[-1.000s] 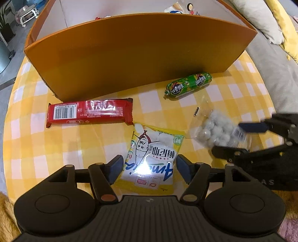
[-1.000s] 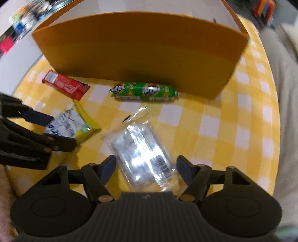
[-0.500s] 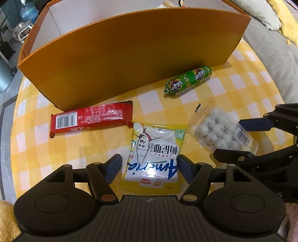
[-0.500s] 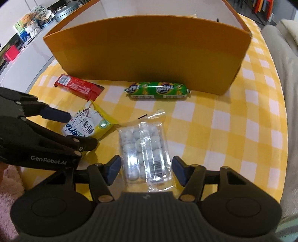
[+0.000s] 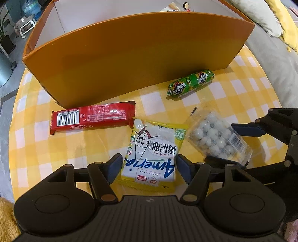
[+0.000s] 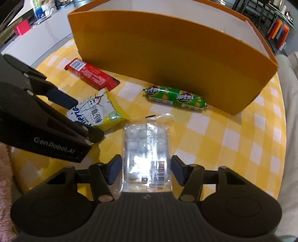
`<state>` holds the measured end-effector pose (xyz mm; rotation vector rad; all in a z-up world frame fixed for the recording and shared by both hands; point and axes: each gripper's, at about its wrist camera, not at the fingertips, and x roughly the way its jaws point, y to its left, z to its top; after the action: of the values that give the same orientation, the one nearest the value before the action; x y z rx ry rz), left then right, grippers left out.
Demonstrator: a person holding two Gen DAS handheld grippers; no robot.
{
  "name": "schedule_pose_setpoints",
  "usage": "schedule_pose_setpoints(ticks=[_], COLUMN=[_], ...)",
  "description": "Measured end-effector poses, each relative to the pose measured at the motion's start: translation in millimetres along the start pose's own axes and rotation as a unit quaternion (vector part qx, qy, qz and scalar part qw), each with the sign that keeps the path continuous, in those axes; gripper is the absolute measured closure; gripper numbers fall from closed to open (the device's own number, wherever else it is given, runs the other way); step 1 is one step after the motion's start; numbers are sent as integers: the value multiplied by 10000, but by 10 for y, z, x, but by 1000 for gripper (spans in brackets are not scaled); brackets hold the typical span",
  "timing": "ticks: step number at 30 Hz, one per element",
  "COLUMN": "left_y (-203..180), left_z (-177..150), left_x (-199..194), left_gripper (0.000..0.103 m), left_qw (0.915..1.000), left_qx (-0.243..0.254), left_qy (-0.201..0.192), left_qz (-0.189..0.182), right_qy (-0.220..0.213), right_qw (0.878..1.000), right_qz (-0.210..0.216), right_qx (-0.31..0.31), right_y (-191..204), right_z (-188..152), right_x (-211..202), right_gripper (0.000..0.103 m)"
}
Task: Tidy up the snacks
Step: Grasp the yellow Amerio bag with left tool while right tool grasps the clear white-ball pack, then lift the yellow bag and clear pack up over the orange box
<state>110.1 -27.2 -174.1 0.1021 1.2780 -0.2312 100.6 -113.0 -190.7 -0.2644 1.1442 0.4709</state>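
My left gripper (image 5: 149,168) is open, its fingers on either side of a yellow and white snack packet (image 5: 154,149) that lies on the checked tablecloth. My right gripper (image 6: 146,170) is open around a clear packet of white balls (image 6: 146,149), also lying on the table. That clear packet shows in the left wrist view (image 5: 218,137), and the yellow packet in the right wrist view (image 6: 96,111). A red bar (image 5: 93,117) and a green sausage (image 5: 191,82) lie in front of the orange box (image 5: 130,54).
The orange box has a high front wall; some items show at its back (image 5: 178,5). The round table's edge curves close on both sides. A grey sofa with cushions (image 5: 270,37) is to the right.
Both grippers have come closer to their packets and steadied. The clear packet now lies straight between the right fingers. The jaws remain open.
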Motion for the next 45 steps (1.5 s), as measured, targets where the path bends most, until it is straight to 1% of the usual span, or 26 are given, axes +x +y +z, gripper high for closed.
schedule_pose_setpoints(ticks=[4,6,7,9,11,13,19,25,28,32,36,45], left_y=[-22,-52,-76,-111,-122,-124,-116,-103,-123,-165,-174,-208], left_z=[2,1,-4,-7,-10,-19,-53,-49,-37,-12,35,200], left_x=[2,9,16,12,13,13,-60,-272,-407,-605,-795,-1097], left_gripper=[32,32,35,38,38,38,39,39,39,39,39,39], left_qw=[10000,9999,9998,9997,9996,9997,9997,9993,9986,9971,9949,9891], left_qx=[9,50,83,163,173,147,60,-57,-48,-45,-70,-97], left_qy=[25,28,22,-7,-26,-64,-203,-371,-515,-742,-975,-1437], left_qz=[62,130,165,195,204,209,144,-14,-92,-182,-229,-311], right_qy=[74,116,131,146,132,120,89,-84,-156,-354,-589,-995], right_qw=[9995,9984,9976,9954,9932,9920,9935,9904,9898,9884,9882,9852], right_qz=[-162,-240,-262,-259,-193,-154,-273,-171,-262,-259,-321,-422], right_qx=[250,490,624,906,1141,1248,1099,1368,1390,1453,1381,1333], right_y=[-81,-166,-213,-310,-388,-423,-360,-407,-393,-371,-324,-322], right_z=[-6,-18,-24,-38,-49,-54,-40,-51,-40,-14,38,197], right_x=[-15,-26,-34,-47,-60,-72,-97,-240,-319,-469,-653,-1023], right_gripper=[50,50,51,51,51,52,54,55,55,55,55,55])
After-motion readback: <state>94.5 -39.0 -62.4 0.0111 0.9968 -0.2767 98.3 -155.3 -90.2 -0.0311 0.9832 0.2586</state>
